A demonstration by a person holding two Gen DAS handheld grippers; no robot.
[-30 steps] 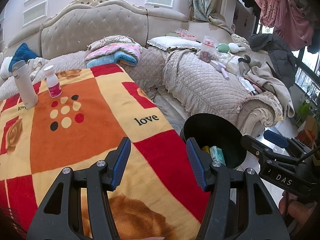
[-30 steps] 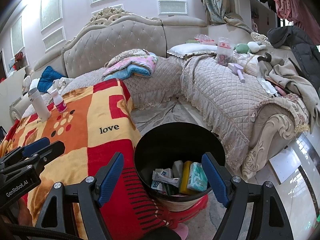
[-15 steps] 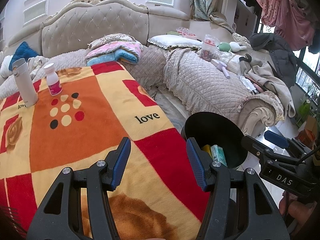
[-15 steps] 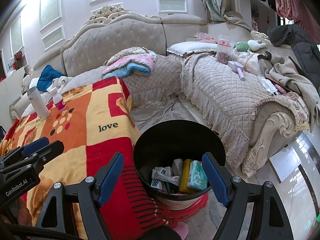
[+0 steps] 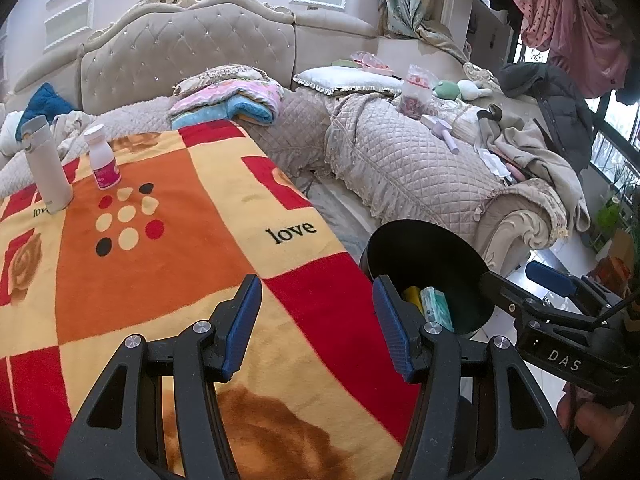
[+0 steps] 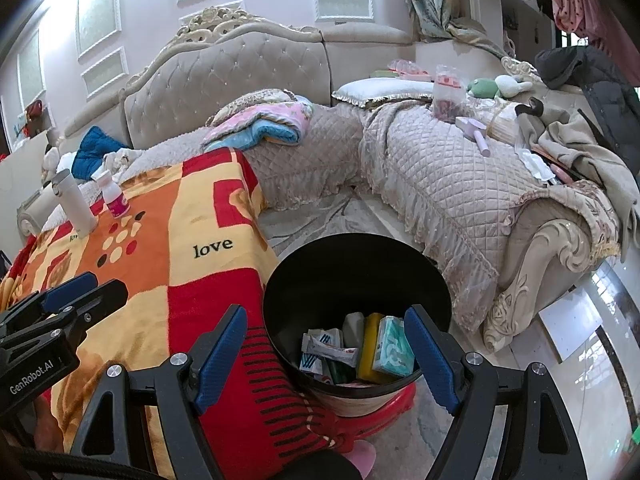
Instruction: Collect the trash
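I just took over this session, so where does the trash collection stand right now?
Done: the black bin already holds several wrappers and packets, including a teal tissue pack.
In hand: nothing. The left gripper is open over the blanket, and the right gripper is open over the bin.
Left: only a white flask and a small pink-labelled bottle stand on the blanket; whether they are trash is unclear.

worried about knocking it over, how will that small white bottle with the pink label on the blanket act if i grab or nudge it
The small white bottle stands upright on a soft blanket, so a nudge probably tips it. It looks like light plastic, likely rigid enough to grip. Being round, it may roll once down.
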